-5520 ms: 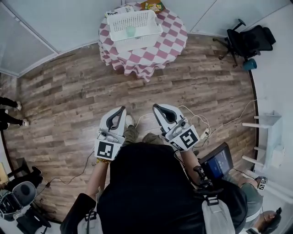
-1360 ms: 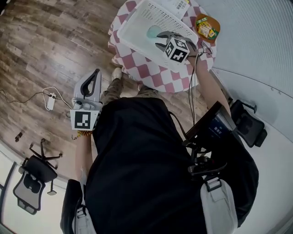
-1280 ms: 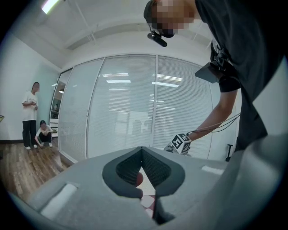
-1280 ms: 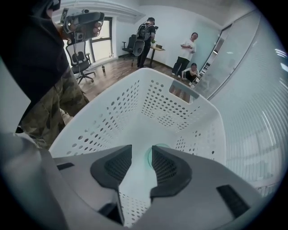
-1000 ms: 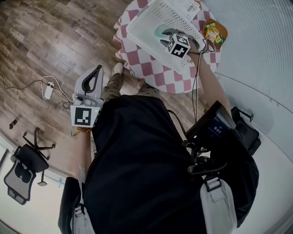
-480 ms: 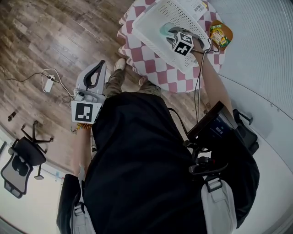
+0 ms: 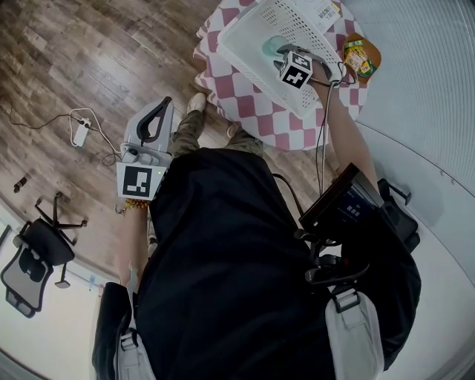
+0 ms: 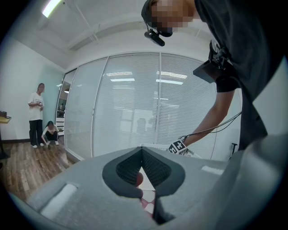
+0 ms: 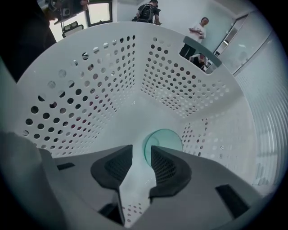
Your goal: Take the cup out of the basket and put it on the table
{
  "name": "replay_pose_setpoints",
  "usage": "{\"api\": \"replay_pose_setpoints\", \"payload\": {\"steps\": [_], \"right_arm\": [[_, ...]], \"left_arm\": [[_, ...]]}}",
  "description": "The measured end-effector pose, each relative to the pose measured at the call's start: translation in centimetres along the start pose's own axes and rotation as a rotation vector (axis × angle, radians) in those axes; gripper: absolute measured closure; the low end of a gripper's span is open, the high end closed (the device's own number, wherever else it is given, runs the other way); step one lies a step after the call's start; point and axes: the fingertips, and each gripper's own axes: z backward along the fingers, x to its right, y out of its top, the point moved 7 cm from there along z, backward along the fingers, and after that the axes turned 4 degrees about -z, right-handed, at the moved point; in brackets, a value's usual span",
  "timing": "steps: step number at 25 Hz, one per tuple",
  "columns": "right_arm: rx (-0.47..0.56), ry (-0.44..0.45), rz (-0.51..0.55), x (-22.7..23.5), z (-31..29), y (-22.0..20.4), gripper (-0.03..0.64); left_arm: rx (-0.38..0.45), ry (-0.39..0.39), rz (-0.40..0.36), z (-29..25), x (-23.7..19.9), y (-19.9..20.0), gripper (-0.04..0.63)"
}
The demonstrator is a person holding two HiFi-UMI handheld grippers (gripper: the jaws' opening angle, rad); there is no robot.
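Observation:
A pale green cup (image 7: 274, 46) stands in the white perforated basket (image 7: 245, 59) on the red-and-white checked table (image 7: 256, 111). My right gripper (image 7: 282, 55) points steeply down into the basket, right over the cup. In the right gripper view the cup (image 9: 164, 140) shows its rim from above. Its near wall lies in the gap of the right gripper (image 9: 141, 150), close to the right pad (image 9: 164, 168). These jaws have just been closing a little and stand open, pressing nothing. My left gripper (image 7: 165, 102) hangs over the floor, shut and empty, also seen as left gripper (image 8: 141, 152).
The basket walls (image 9: 90, 90) close in on every side of the right gripper. An orange snack plate (image 7: 358, 56) and a printed card (image 7: 320, 9) lie on the table behind the basket. A power strip (image 7: 78, 132) and an office chair (image 7: 37, 252) are on the wooden floor. People stand beyond (image 8: 35, 114).
The right gripper has sunk deeper into the basket, down onto the cup. The left gripper has kept its place beside the person's body.

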Motion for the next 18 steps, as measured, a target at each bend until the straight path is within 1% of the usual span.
{"api": "replay_pose_setpoints", "payload": {"steps": [14,18], "right_arm": [[-0.002,-0.006,0.003,-0.18,-0.80,0.74,0.500],[-0.017,0.001,-0.005,-0.18,-1.07,0.75,0.508]], "left_arm": [[-0.005,0.011,-0.003,0.12,0.34,0.18,0.597],[-0.005,0.018,-0.002,0.26,0.32,0.27,0.597]]}}
